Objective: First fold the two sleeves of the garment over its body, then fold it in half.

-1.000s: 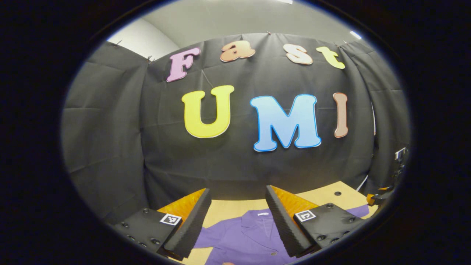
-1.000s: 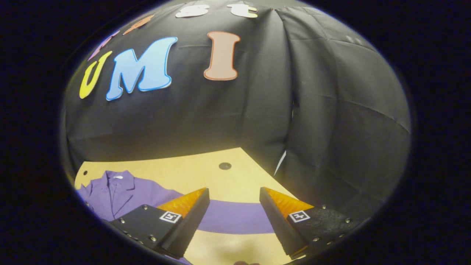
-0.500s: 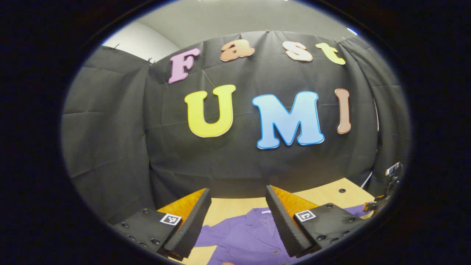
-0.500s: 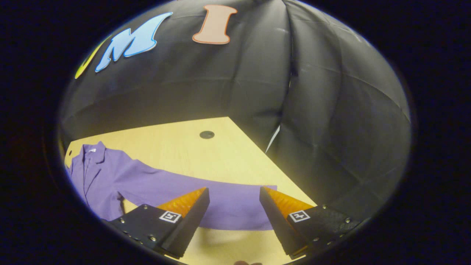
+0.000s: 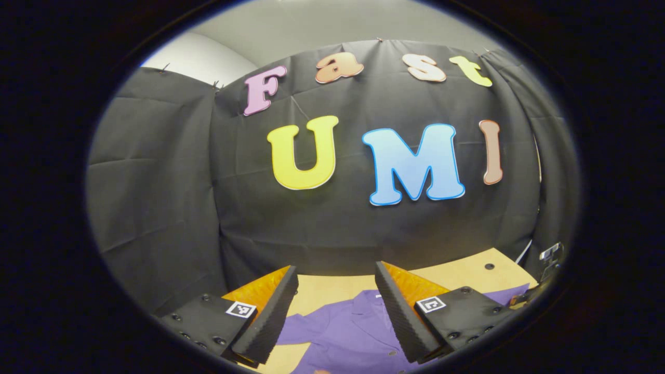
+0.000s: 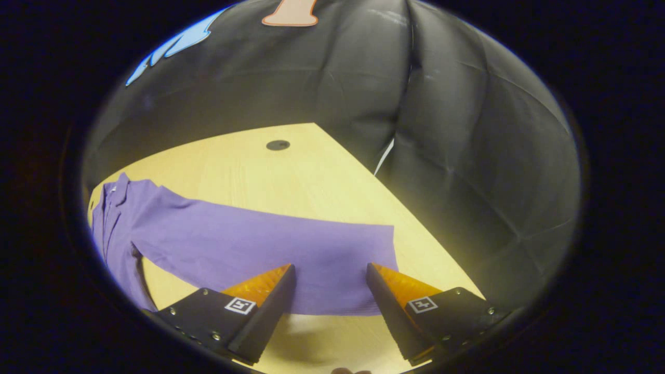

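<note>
Two grippers are held above a table (image 6: 291, 176), and both have their fingers wide apart with nothing in them. The right gripper (image 6: 331, 298) hangs over the end of one sleeve (image 6: 291, 254), which lies flat toward the table's right edge. The left gripper (image 5: 336, 311) hangs over the collar of the purple shirt (image 5: 348, 335), spread out on the table.

Left gripper (image 5: 336, 311): two wedge-shaped fingers, inner pads (image 5: 402, 319) ribbed in fine horizontal ridges; each finger mounted on flat black plate (image 5: 462, 317) fastened by round-head screws; small square black-and-white fiducial marker (image 5: 430, 304) on each plate. Right gripper (image 6: 331, 306): same build; wedge fingers on textured black plates (image 6: 454, 314), screws along plate edges, one square marker (image 6: 239, 305) per plate.
</note>
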`<state>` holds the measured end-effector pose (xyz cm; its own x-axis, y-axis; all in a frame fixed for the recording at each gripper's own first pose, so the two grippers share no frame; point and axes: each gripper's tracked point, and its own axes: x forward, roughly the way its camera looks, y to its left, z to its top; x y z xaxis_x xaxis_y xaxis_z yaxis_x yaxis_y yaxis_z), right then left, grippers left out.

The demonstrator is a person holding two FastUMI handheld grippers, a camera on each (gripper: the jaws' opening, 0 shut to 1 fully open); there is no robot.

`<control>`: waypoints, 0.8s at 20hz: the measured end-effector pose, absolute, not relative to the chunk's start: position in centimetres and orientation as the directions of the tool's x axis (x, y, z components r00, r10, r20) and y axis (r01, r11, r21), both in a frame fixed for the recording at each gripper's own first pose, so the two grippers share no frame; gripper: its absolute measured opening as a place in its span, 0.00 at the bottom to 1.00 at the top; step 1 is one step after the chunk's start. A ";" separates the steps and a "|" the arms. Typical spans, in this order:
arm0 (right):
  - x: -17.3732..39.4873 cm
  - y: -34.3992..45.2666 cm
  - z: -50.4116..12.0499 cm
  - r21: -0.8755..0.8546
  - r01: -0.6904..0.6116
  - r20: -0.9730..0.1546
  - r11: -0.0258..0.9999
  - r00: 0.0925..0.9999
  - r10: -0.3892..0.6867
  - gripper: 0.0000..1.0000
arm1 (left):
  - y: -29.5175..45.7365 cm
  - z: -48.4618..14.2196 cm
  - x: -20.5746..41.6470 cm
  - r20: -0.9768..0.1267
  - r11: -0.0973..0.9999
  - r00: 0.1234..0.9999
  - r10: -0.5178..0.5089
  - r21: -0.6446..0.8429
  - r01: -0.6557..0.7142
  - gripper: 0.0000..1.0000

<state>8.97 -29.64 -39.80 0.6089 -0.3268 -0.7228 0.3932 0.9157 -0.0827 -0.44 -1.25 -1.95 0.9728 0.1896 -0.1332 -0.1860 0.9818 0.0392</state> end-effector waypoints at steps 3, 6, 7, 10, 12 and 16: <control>8.7 -29.4 -40.1 -0.050 0.399 -0.724 0.916 0.617 -0.308 0.96 | -1.1 -2.1 -0.5 -0.133 0.981 0.972 0.195 0.043 -0.190 1.00; 8.7 -28.2 -39.4 0.034 0.431 -0.724 0.902 0.633 -0.275 0.94 | -1.1 -2.4 -0.5 -0.141 0.981 0.971 0.194 0.042 -0.190 1.00; 9.2 -28.5 -40.6 0.035 0.430 -0.729 0.902 0.629 -0.272 0.83 | -1.1 -2.4 -0.6 -0.143 0.981 0.971 0.192 0.041 -0.188 1.00; 9.9 -27.4 -40.1 0.052 0.408 -0.731 0.911 0.638 -0.244 0.65 | -1.0 -2.3 -0.6 -0.136 0.982 0.972 0.190 0.047 -0.185 1.00; 9.9 -27.5 -40.2 0.097 0.429 -0.741 0.898 0.633 -0.222 0.56 | -0.8 -2.1 -0.8 -0.130 0.981 0.972 0.194 0.052 -0.189 1.00; 10.7 -26.9 -40.1 0.101 0.470 -0.766 0.877 0.600 -0.233 0.06 | 0.1 -2.4 -1.1 -0.133 0.978 0.969 0.208 0.050 -0.203 1.00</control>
